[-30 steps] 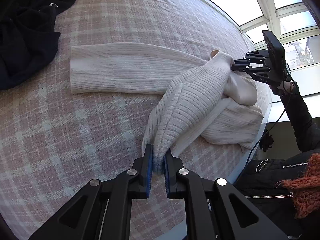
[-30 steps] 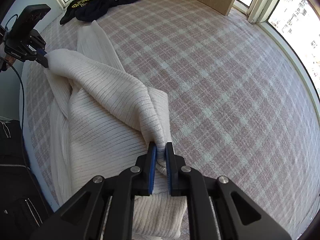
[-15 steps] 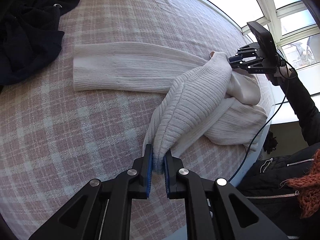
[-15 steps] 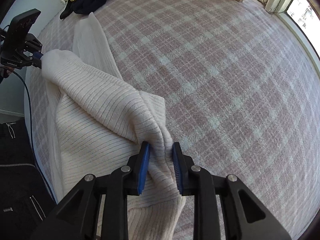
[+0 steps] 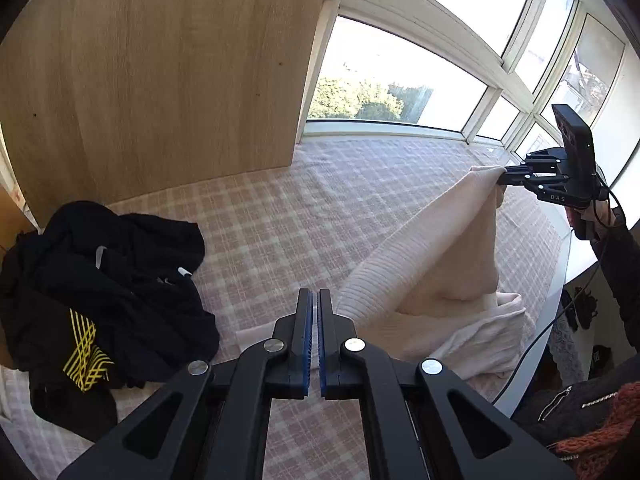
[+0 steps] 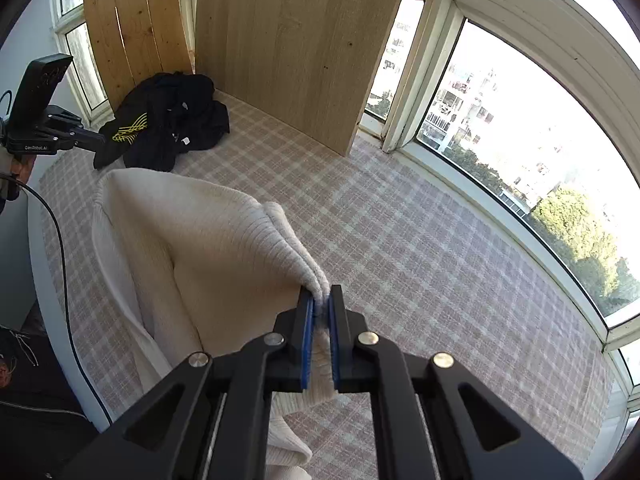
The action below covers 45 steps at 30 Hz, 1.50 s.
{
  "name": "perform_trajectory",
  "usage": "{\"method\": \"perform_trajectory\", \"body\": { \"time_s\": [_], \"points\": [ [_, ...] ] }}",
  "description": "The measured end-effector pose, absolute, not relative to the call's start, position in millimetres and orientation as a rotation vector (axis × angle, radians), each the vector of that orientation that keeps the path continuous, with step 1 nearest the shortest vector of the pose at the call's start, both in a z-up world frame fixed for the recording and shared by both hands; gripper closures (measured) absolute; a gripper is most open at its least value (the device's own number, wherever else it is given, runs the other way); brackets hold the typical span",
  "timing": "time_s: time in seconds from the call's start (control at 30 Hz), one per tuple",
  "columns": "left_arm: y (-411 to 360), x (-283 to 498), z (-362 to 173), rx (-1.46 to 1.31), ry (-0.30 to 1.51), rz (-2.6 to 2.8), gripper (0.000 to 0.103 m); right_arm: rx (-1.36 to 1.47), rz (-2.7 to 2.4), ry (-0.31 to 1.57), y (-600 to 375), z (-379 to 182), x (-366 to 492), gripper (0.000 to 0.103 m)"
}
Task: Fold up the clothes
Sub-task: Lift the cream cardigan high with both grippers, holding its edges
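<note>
1. Up in the air we go: the right gripper has its jaws pinching a thick fold of the cream ribbed knit sweater, which hangs tented above the pink-and-white checked bed cover, its lower part trailing on the bed.
2. Over on the other side, the left gripper has its jaws pressed together, and the right wrist view shows its tips just clear of the sweater's raised corner, so it looks empty (hard to be sure from its own camera).
3. If that's right, the danger is plain: the sweater is held at one point only, so the loose corner will drop and the garment will collapse into a twisted heap rather than a flat spread.
4. Pull higher on the right and the bunched fold could also slide out, since the jaws hold a thick roll, not a flat edge.
5. The crumpled pile of black clothes with yellow print lies near on the bed; a sweeping sleeve could drag into it.
</note>
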State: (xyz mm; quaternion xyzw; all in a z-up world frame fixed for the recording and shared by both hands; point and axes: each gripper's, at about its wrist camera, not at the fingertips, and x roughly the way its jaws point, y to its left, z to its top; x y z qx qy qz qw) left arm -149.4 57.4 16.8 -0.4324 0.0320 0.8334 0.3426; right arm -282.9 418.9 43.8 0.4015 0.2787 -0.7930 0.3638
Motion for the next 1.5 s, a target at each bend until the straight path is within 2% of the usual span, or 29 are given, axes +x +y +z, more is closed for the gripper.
{"method": "perform_trajectory", "body": {
  "time_s": [0.07, 0.1, 0.13, 0.2, 0.3, 0.4, 0.5, 0.57, 0.63, 0.73, 0.9, 0.93, 0.97, 1.0, 1.23, 1.33, 1.5],
  "points": [
    [53.9, -162.5, 45.0, -1.103, 0.089, 2.137, 0.103, 1.018, -2.102, 0.717, 420.9, 77.4, -275.0, 0.096],
    [52.2, -169.1, 59.1, -1.093, 0.091, 2.122, 0.097, 1.032, -2.114, 0.712, 415.7, 87.6, -272.4, 0.096],
    [50.5, -174.1, 70.4, -1.084, 0.095, 2.117, 0.100, 1.037, -2.127, 0.724, 409.9, 94.1, -269.1, 0.096],
    [57.3, -169.1, 61.7, -1.099, 0.128, 2.085, 0.100, 1.033, -2.152, 0.810, 398.7, 94.3, -254.1, 0.096],
    [80.8, -155.5, 19.1, -1.177, 0.146, 1.944, 0.099, 1.092, -2.131, 0.811, 405.6, 76.1, -230.1, 0.096],
    [105.9, -152.2, -35.0, -1.283, 0.094, 1.841, 0.085, 1.135, -2.096, 0.845, 407.3, 49.3, -214.5, 0.096],
    [130.8, -163.7, -76.3, -1.384, 0.092, 1.823, 0.079, 1.183, -2.080, 0.832, 414.7, 31.3, -212.7, 0.096],
    [145.3, -176.9, -96.5, -1.454, 0.071, 1.803, 0.071, 1.191, -2.070, 0.832, 419.0, 25.8, -213.9, 0.096],
    [160.8, -190.1, -112.0, -1.533, 0.094, 1.792, 0.054, 1.182, -2.058, 0.839, 421.4, 24.4, -217.6, 0.096],
    [180.1, -207.0, -126.2, -1.614, 0.118, 1.806, 0.052, 1.161, -2.032, 0.841, 424.1, 24.6, -223.8, 0.096],
    [207.9, -214.6, -146.0, -1.704, 0.228, 1.788, 0.053, 1.123, -2.000, 0.841, 425.7, 24.8, -234.6, 0.096],
    [212.2, -213.5, -150.9, -1.716, 0.256, 1.776, 0.058, 1.116, -1.997, 0.840, 426.0, 24.9, -235.8, 0.096],
    [215.8, -212.1, -155.4, -1.726, 0.281, 1.767, 0.068, 1.108, -1.993, 0.841, 426.3, 25.0, -236.7, 0.096],
    [217.1, -209.7, -158.9, -1.727, 0.294, 1.760, 0.092, 1.100, -1.990, 0.841, 426.5, 25.1, -237.7, 0.096],
    [211.8, -185.9, -148.1, -1.682, 0.354, 1.748, 0.094, 1.122, -1.984, 0.845, 435.5, 7.5, -254.6, 0.096],
    [192.8, -179.3, -114.6, -1.597, 0.318, 1.851, 0.094, 1.146, -2.004, 0.867, 442.3, -5.5, -265.8, 0.096],
    [160.1, -155.8, -29.7, -1.388, 0.301, 1.997, 0.094, 1.167, -2.081, 0.823, 456.4, -2.9, -282.6, 0.096]
  ]
}}
